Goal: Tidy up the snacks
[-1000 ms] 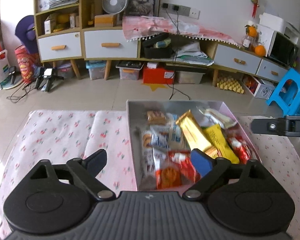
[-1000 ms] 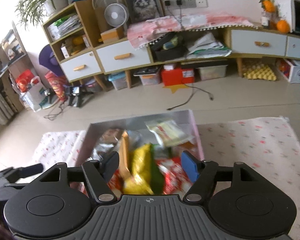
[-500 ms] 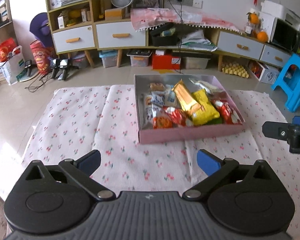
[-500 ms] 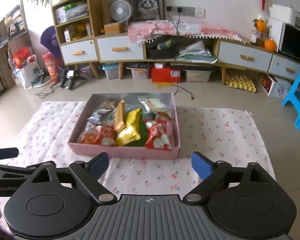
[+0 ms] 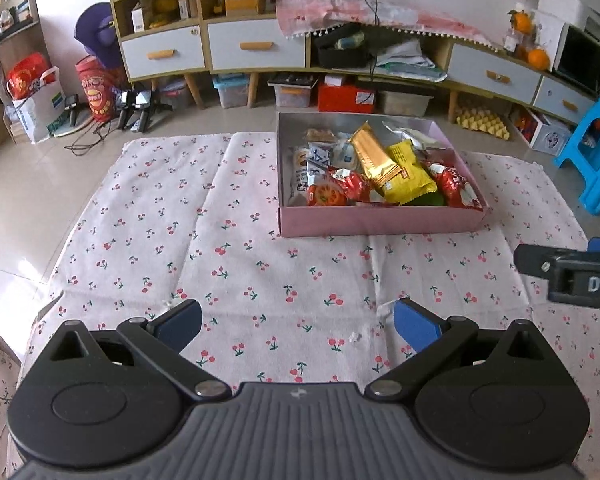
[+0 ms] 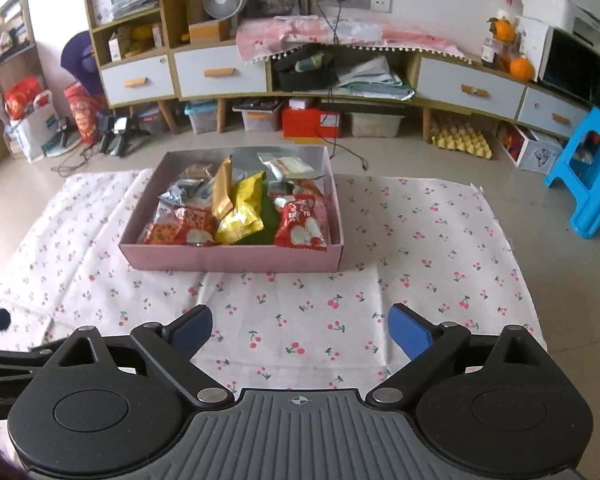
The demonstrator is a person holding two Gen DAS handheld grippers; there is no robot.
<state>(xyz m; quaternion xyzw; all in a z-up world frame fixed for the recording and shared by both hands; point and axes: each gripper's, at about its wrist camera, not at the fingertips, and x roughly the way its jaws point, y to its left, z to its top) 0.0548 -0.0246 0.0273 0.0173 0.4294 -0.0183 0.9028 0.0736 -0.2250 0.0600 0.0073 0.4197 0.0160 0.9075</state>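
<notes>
Centrally, the cloth (image 6: 420, 240) covered the floor, with the box (image 6: 236, 258) lying on it at 12 o'clock from both grippers. Snacks (image 6: 240, 208) filled the box. The left gripper (image 5: 298, 326) stood released, nothing between its fingers. The right gripper (image 6: 300, 328) had just been opening, likewise empty.
</notes>
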